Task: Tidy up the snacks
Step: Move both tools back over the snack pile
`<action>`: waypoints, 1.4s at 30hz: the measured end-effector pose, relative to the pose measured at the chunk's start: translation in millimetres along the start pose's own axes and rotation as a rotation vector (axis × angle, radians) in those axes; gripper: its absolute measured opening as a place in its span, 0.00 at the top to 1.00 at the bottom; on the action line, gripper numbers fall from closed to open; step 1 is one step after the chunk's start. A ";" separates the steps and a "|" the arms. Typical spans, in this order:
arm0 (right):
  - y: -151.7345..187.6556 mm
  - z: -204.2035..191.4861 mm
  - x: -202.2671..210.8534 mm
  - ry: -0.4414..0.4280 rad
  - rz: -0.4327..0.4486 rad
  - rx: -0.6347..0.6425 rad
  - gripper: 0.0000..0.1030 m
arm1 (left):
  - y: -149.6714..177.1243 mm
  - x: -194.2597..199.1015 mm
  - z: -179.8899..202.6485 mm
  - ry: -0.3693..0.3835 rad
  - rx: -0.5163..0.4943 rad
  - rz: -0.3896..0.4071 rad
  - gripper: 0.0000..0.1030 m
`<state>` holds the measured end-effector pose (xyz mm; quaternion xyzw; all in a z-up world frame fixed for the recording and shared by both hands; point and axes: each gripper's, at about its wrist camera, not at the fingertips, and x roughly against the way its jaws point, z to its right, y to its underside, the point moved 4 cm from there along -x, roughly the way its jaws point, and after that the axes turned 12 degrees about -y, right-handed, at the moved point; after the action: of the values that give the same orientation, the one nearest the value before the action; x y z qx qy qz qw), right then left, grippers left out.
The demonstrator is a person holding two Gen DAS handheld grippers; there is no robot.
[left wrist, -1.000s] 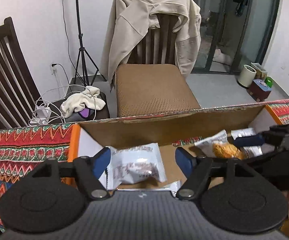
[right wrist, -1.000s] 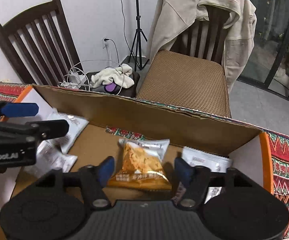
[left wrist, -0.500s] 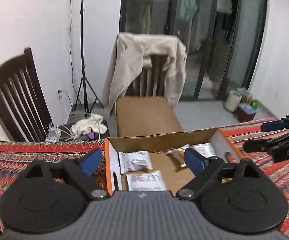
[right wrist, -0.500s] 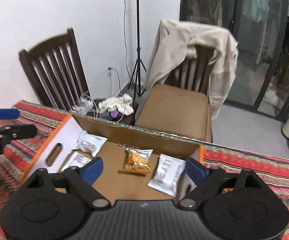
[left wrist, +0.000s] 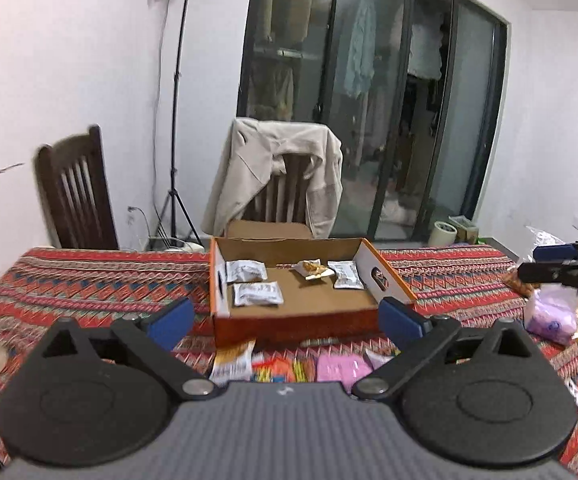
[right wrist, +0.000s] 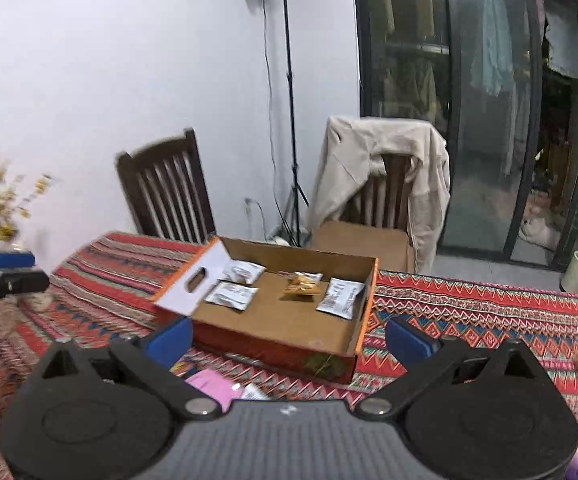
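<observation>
Your cardboard box sits mid-table on the patterned cloth, and four packets already lie flat on its floor: two white ones stacked front to back at its left side, an orange snack near the back wall, and another white packet just right of it. That part reads as done. What's left, by my judgement, is the loose pile in front of the box — an orange-and-white packet, something multicoloured, a pink pack — plus bags off to your right.

Your left gripper and right gripper both hang with fingers spread wide, nothing between them.

The near pile is half hidden behind the gripper bodies, and the labels are too blurred to read.
</observation>
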<state>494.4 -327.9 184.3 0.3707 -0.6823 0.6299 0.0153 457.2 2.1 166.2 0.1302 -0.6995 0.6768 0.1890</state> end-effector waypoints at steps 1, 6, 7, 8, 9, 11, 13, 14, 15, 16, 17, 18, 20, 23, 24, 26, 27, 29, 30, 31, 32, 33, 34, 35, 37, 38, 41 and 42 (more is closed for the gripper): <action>8.5 -6.1 11.5 -0.013 0.019 -0.002 0.00 | 12.2 18.2 1.0 -0.014 -0.008 0.027 0.02; 61.4 -37.5 67.7 -0.058 0.090 0.017 0.00 | 62.3 85.1 2.4 -0.044 0.002 0.117 0.00; 72.2 -42.7 75.3 -0.063 0.096 0.020 0.00 | 74.6 95.4 2.1 -0.072 0.015 0.128 0.00; 84.9 -46.3 83.9 -0.065 0.110 0.011 0.00 | 86.3 103.5 -0.5 -0.087 0.025 0.136 0.00; 96.5 -49.7 90.2 -0.063 0.120 0.000 0.00 | 98.8 112.0 -1.8 -0.094 0.031 0.139 0.00; 122.7 -57.3 102.2 -0.063 0.128 0.000 0.00 | 125.5 127.0 -1.3 -0.106 0.049 0.127 0.00; 148.2 -63.3 112.2 -0.042 0.138 -0.005 0.00 | 148.2 135.8 -1.1 -0.103 0.071 0.115 0.00; 158.1 -65.7 114.4 -0.034 0.137 -0.001 0.00 | 159.3 139.7 -2.5 -0.104 0.083 0.103 0.00; 172.7 -69.5 117.5 -0.022 0.135 0.007 0.00 | 169.9 141.2 -3.0 -0.107 0.089 0.091 0.00; 185.4 -72.5 120.2 -0.014 0.128 0.009 0.00 | 182.3 143.2 -3.3 -0.110 0.101 0.074 0.00; 199.2 -75.6 122.2 -0.001 0.117 -0.002 0.00 | 192.5 146.5 -5.9 -0.114 0.106 0.057 0.00; 211.5 -77.3 123.5 0.014 0.107 -0.016 0.00 | 202.8 146.3 -6.9 -0.118 0.107 0.035 0.00; 236.3 -81.3 122.9 0.041 0.089 -0.043 0.00 | 221.9 140.2 -9.1 -0.131 0.112 -0.037 0.00; 274.4 -88.4 112.5 0.062 0.035 -0.077 0.00 | 237.5 127.9 -12.4 -0.147 0.124 -0.118 0.00; 285.5 -89.7 107.4 0.072 0.013 -0.087 0.00 | 240.4 126.2 -14.6 -0.147 0.127 -0.129 0.00; 302.8 -93.0 100.9 0.076 -0.028 -0.093 0.00 | 243.1 123.0 -15.2 -0.147 0.125 -0.141 0.00; 308.9 -94.3 98.2 0.072 -0.044 -0.096 0.00 | 243.7 121.2 -15.4 -0.152 0.116 -0.142 0.00; 315.4 -96.6 93.7 0.070 -0.062 -0.100 0.00 | 243.7 117.2 -17.0 -0.155 0.104 -0.145 0.00; 315.3 -96.7 91.4 0.072 -0.065 -0.101 0.00 | 242.7 114.9 -17.8 -0.156 0.103 -0.148 0.00; 316.4 -97.6 89.5 0.074 -0.068 -0.101 0.00 | 242.4 113.1 -19.1 -0.156 0.106 -0.151 0.00; 316.7 -97.5 88.1 0.075 -0.071 -0.100 0.00 | 242.2 111.4 -20.0 -0.154 0.110 -0.152 0.00; 316.4 -97.0 85.9 0.074 -0.074 -0.099 0.00 | 242.1 109.3 -21.1 -0.152 0.112 -0.154 0.00; 315.2 -96.8 83.0 0.074 -0.076 -0.102 0.00 | 241.0 106.2 -21.6 -0.150 0.113 -0.156 0.00; 314.6 -96.0 79.9 0.074 -0.080 -0.106 0.00 | 239.4 102.5 -19.2 -0.149 0.112 -0.158 0.00; 314.0 -93.3 73.3 0.075 -0.091 -0.116 0.00 | 236.2 95.0 -19.2 -0.145 0.106 -0.160 0.00; 313.8 -91.8 69.8 0.077 -0.099 -0.123 0.00 | 233.7 90.5 -19.2 -0.140 0.105 -0.160 0.00; 305.9 -86.2 61.2 0.074 -0.101 -0.138 0.00 | 224.8 75.6 -16.9 -0.117 0.094 -0.161 0.00; 302.3 -85.2 58.4 0.074 -0.093 -0.144 0.00 | 220.0 68.7 -14.6 -0.114 0.083 -0.164 0.00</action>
<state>255.3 -302.8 -26.1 0.3764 -0.7068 0.5912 0.0964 300.7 32.7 -0.8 0.2330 -0.6673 0.6790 0.1983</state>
